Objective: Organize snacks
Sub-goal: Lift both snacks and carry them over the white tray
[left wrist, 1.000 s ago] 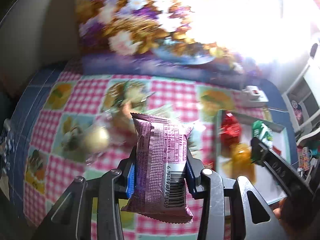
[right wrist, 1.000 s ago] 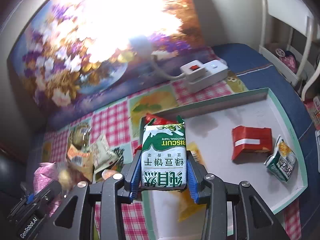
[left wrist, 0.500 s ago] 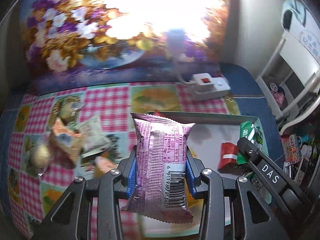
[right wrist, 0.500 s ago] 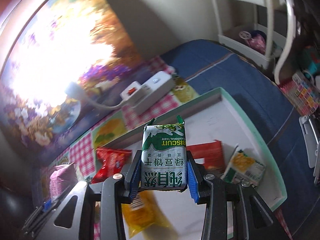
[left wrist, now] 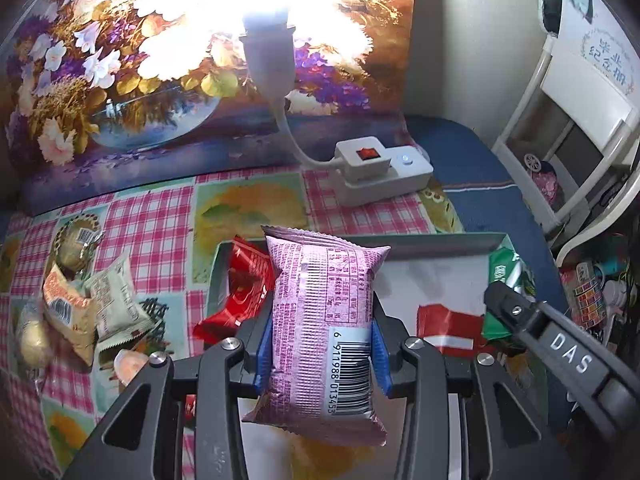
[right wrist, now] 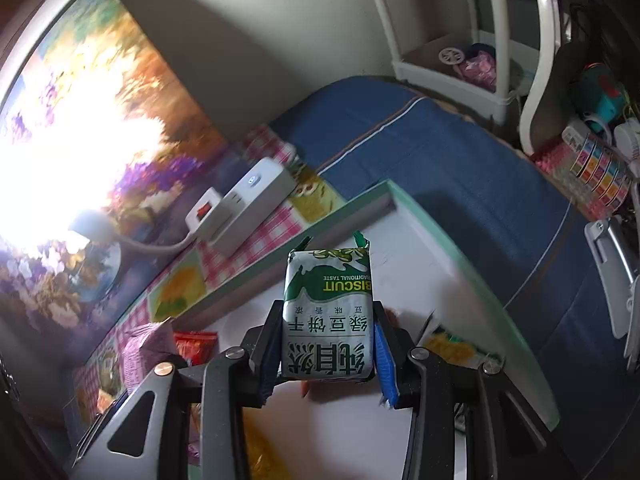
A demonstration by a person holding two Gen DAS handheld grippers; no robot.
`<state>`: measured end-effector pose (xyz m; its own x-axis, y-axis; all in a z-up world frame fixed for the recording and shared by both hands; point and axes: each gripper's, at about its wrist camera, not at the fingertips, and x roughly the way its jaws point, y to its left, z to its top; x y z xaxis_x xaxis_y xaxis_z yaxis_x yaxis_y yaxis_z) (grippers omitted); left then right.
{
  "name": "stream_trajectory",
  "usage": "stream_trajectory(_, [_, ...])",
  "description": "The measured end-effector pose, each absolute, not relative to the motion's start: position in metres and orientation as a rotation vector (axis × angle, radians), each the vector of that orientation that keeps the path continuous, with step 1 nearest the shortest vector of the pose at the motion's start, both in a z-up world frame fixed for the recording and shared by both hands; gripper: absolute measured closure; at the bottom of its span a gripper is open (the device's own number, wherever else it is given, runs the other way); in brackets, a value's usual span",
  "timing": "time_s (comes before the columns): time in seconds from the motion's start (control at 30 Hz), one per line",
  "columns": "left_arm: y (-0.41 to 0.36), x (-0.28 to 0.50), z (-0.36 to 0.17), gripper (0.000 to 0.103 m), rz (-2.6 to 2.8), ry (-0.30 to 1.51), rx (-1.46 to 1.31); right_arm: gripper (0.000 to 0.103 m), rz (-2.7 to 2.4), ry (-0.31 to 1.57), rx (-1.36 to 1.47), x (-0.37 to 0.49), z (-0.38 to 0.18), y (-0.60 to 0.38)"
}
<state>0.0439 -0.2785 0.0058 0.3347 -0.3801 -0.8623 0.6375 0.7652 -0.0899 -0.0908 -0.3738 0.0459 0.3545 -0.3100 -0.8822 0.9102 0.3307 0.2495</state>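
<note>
left gripper: clamped on pink packet, frame centre, over tray, likely for drop-in.
right gripper: clamped on green biscuit pack, over tray's white floor.
loose snacks: left edge, unsorted.

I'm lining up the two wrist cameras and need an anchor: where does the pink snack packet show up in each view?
Left wrist: the pink snack packet fills the lower centre, clamped upright in the left gripper, barcode facing the camera, above the tray.
Right wrist: only its top shows at the lower left, beside a red packet.
Shared landmark: the white power strip, behind the tray's far rim in both.
</note>
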Motion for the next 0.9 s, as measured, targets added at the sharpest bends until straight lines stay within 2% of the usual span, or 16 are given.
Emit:
stream_trajectory(0.33, [-0.295,0.050,-0.012,0.061,-0.731,1.008,0.279,0.060,-0.980,0.853,0.809,-0.082,0.030,-0.385])
stream_trajectory(0.9, [-0.308,0.036,-0.012,0.060,-0.789,0.979,0.314,0.060,-1.054,0.878,0.792,-0.091,0.021,-0.392])
